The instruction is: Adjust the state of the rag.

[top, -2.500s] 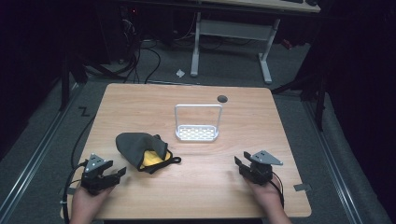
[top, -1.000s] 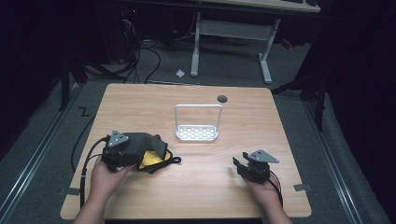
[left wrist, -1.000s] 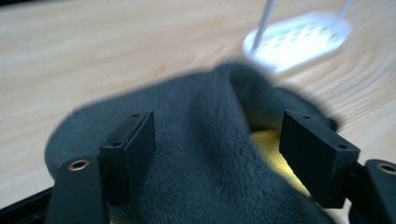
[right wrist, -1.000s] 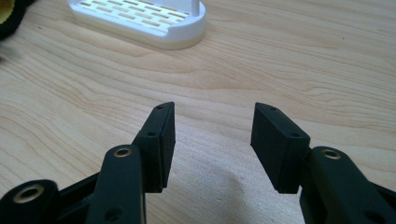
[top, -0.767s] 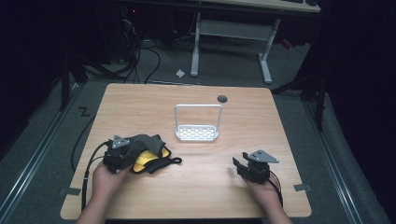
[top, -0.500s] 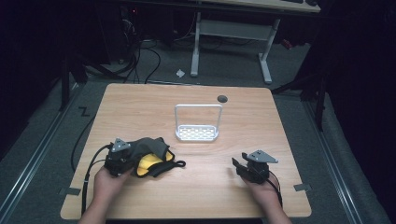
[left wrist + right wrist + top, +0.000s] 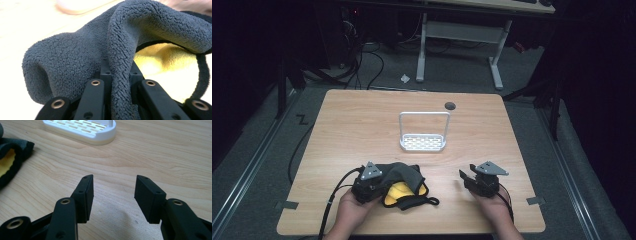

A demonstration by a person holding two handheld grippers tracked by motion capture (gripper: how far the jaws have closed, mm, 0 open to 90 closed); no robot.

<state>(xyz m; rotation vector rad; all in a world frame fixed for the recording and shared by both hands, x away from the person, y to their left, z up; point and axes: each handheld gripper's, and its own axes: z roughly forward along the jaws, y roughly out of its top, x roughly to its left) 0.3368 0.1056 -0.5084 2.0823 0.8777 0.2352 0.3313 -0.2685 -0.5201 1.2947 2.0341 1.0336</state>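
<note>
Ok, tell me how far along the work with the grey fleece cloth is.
Done: the left gripper has just closed its jaws on a fold of the grey fleece cloth. In hand: that grip. Left: the cloth rests on the table; the right gripper waits open beside it.

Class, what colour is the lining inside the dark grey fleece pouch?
Yellow lining, seen best in the left gripper view.

a light wooden tabletop [image 7: 362, 115] stands on grey carpeted floor [image 7: 577, 150] in a dim room. behind it, a white-legged desk frame [image 7: 459, 35] rises among black cables [image 7: 362, 60]. a round grommet hole [image 7: 450, 105] marks the far edge; tape pieces [image 7: 536, 201] mark the corners.
</note>
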